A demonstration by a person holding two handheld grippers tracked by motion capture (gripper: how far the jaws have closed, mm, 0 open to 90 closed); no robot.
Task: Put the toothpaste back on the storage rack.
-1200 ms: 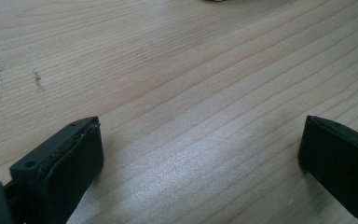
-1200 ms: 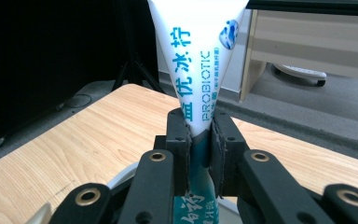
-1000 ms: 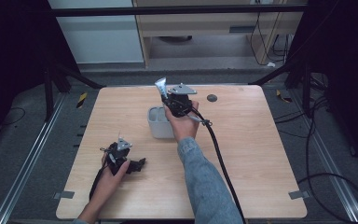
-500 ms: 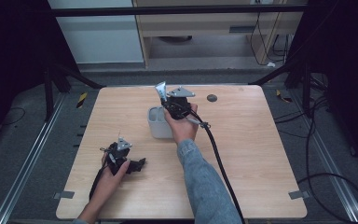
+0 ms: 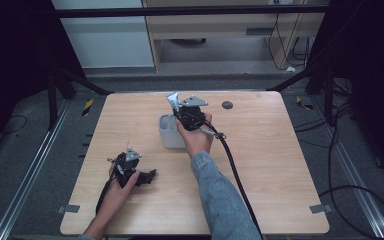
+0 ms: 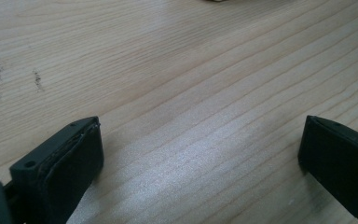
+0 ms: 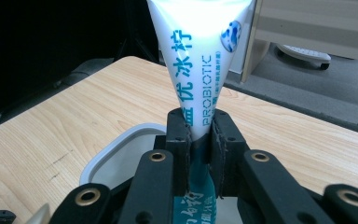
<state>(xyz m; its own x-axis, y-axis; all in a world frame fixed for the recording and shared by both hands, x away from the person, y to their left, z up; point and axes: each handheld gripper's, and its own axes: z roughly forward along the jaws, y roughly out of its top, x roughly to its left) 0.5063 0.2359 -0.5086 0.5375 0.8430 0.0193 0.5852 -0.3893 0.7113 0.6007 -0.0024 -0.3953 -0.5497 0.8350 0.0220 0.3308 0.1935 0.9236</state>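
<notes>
My right gripper (image 7: 199, 135) is shut on a white tube with blue print (image 7: 196, 70), its wide flat end pointing up and its teal lower part between the jaws. From above, that tube (image 5: 173, 101) sticks up from the right gripper (image 5: 180, 111), held over the far rim of a grey-white cup (image 5: 170, 132) on the table. The cup's rim (image 7: 116, 144) shows just below the jaws. My left gripper (image 5: 150, 176) rests on the wood near the front left, its jaws wide apart. In the left gripper view the left gripper (image 6: 200, 154) has bare wood between its pads.
A small dark round disc (image 5: 227, 105) lies on the wooden table (image 5: 280, 165) near the far edge. The right gripper's black cable (image 5: 235, 170) trails back across the table toward the front. Dark floor and metal frame rails surround the table.
The right gripper with the tube has shifted slightly toward the near side and left, closer over the cup. The left gripper has stayed where it was.
</notes>
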